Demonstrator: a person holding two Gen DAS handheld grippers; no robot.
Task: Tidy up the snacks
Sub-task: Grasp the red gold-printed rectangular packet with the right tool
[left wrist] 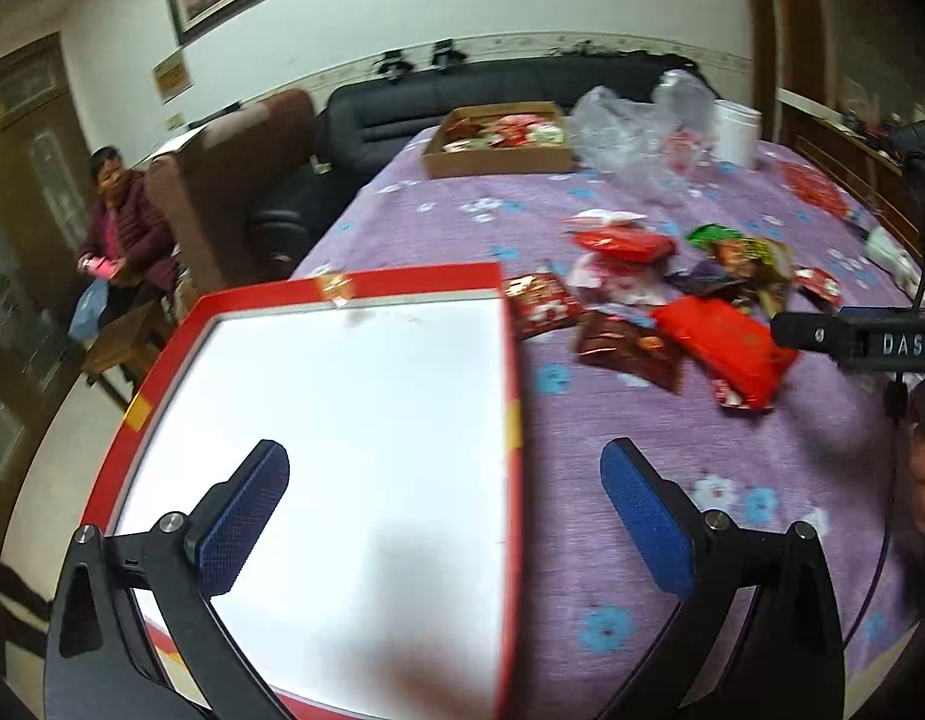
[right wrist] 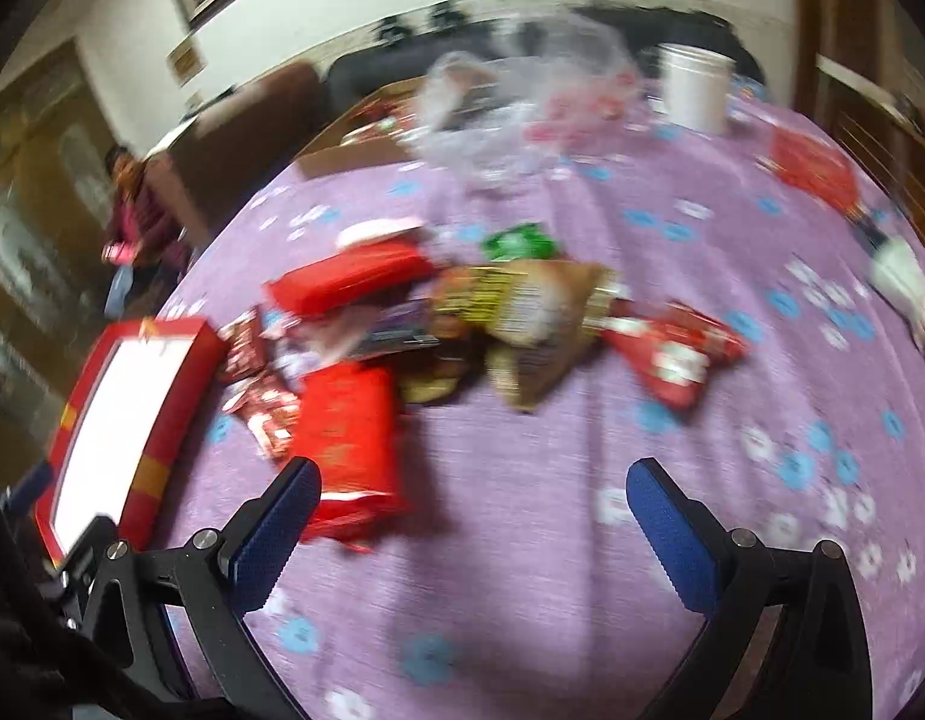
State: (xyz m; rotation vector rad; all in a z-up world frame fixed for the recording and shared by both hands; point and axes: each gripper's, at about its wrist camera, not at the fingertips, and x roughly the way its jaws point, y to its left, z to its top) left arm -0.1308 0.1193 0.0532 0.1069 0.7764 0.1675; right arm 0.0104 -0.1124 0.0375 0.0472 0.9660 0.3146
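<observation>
Both my claws hang spread and empty over a purple flowered surface scattered with snack packets.

My left claw (left wrist: 444, 516) is spread above the red box (left wrist: 366, 480), whose white inside is bare; my right claw (right wrist: 471, 531) is spread just short of a red foil packet (right wrist: 348, 438), the nearest of the snack pile (right wrist: 462, 312) lying right of the box. The packets look light, soft and crinkly (slippery foil, I judge), so I would pinch the red one across its flat lower edge rather than its puffed middle. Farther back sit a cardboard tray (left wrist: 498, 159), a clear plastic bag (left wrist: 630, 132) and a white cup (left wrist: 735, 132).
</observation>
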